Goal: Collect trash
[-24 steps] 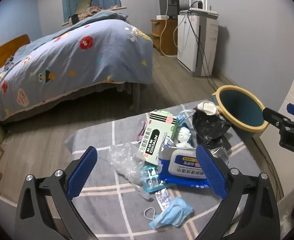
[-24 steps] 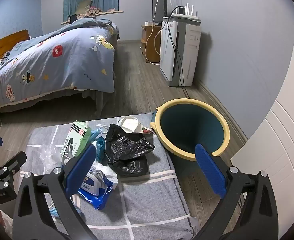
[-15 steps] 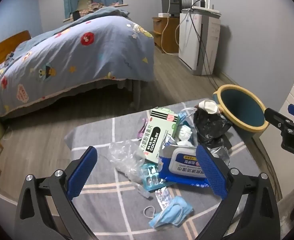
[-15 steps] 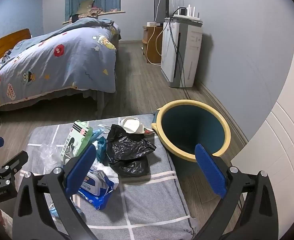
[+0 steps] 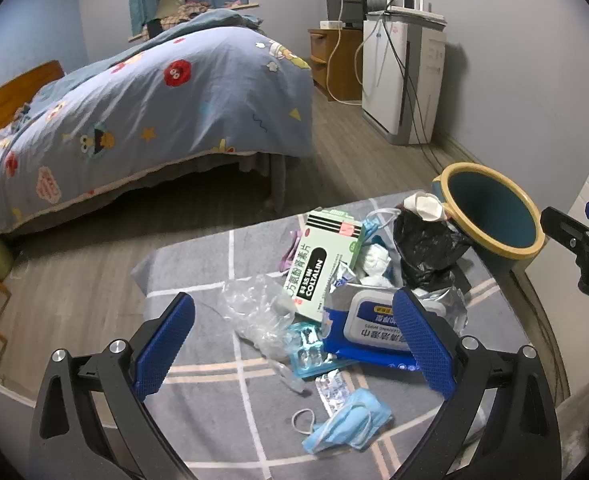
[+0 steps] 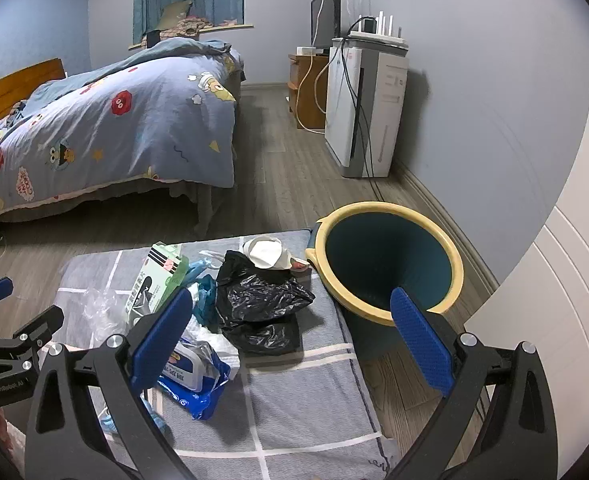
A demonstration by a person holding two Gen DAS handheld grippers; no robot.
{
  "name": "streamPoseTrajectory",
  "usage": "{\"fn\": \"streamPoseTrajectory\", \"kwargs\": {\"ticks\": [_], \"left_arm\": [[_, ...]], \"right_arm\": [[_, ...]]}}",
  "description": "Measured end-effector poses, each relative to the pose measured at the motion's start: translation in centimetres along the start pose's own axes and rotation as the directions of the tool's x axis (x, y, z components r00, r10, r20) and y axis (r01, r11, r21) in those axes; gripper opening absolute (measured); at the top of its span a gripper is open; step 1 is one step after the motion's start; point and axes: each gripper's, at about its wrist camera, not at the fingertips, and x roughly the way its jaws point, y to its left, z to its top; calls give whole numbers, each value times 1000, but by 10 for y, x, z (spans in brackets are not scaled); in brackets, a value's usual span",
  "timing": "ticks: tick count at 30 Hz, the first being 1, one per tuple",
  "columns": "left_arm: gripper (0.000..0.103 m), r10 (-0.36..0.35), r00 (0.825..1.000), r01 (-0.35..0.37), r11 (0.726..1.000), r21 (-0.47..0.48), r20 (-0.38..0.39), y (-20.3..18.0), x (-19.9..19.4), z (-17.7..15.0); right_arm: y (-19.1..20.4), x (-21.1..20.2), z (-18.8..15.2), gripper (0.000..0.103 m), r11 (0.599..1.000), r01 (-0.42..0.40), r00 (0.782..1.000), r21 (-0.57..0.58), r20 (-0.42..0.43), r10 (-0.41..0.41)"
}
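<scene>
Trash lies heaped on a grey checked mat on the floor: a green medicine box, a blue wipes pack, a black plastic bag, clear plastic wrap, a blister pack and a blue face mask. A teal bin with a yellow rim stands at the mat's right edge. My left gripper hovers open above the wrap and wipes. My right gripper is open above the mat, between the black bag and the bin.
A bed with a blue patterned duvet fills the left and back. A white appliance with cables and a wooden cabinet stand along the right wall. A white panelled door or wall is close on the right.
Both grippers have drifted only slightly; the view has shifted a little. The trash and the bin lie as before, and both grippers stay open.
</scene>
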Motion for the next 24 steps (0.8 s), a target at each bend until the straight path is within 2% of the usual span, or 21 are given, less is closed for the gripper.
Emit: {"fn": "streamPoseTrajectory", "kwargs": {"ticks": [24], "left_arm": [[98,-17,1000,17,1000,13,2,-6,1,-3]], "right_arm": [[1,3,-2,98,1000,5,1000,1,-9,-5]]}}
